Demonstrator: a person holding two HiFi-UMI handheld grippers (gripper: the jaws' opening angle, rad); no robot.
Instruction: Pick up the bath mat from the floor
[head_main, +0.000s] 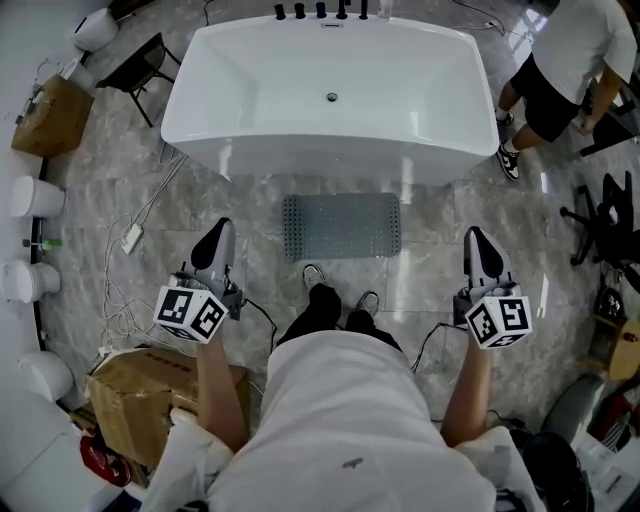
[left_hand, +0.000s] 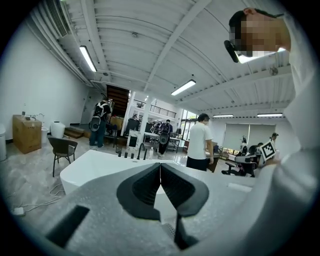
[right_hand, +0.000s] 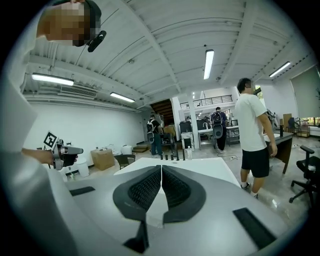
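On the floor (head_main: 440, 235), bath mat (head_main: 341, 226) unobstructed, bystander (head_main: 570, 60) cut off.

We lose the bystander (head_main: 585, 40) above the shoulders at the head view's top edge; our left arm (head_main: 222, 390) hides part of the cardboard box (head_main: 140, 395), and our torso (head_main: 350, 430) covers most of our legs (head_main: 325, 315).

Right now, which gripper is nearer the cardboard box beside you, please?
Left: the left gripper is held just beside the cardboard box; the right gripper is beyond my body.
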